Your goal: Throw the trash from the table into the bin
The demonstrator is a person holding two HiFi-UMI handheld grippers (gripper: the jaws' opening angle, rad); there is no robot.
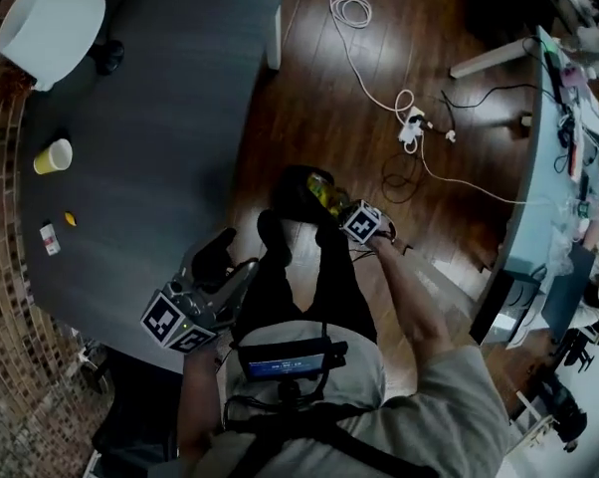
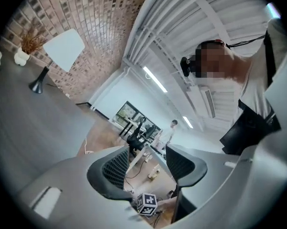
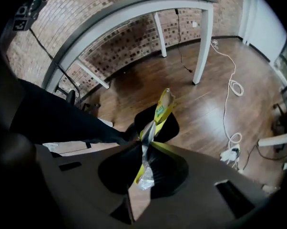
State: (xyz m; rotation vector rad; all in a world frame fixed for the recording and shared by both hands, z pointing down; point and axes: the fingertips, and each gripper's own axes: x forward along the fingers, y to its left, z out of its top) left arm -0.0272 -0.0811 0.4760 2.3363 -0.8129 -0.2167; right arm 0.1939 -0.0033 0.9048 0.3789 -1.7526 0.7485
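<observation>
My right gripper (image 1: 337, 207) points down over the wooden floor, shut on a crumpled yellow and silver wrapper (image 1: 324, 191). In the right gripper view the wrapper (image 3: 161, 109) sticks out past the closed jaws (image 3: 146, 149), above a round black bin (image 3: 171, 126) on the floor. The bin (image 1: 295, 195) stands beside the person's shoe. My left gripper (image 1: 228, 262) hangs at the dark table's (image 1: 160, 118) near edge, open with nothing between its jaws (image 2: 146, 161). On the table's left part lie a yellow cup (image 1: 53, 156), a small orange scrap (image 1: 71, 219) and a white and red packet (image 1: 49, 238).
A white lamp (image 1: 51, 28) stands at the table's far left corner. White cables and a power strip (image 1: 411, 125) trail over the floor beyond the bin. A long desk (image 1: 538, 167) with clutter runs along the right. The person's legs are between the two grippers.
</observation>
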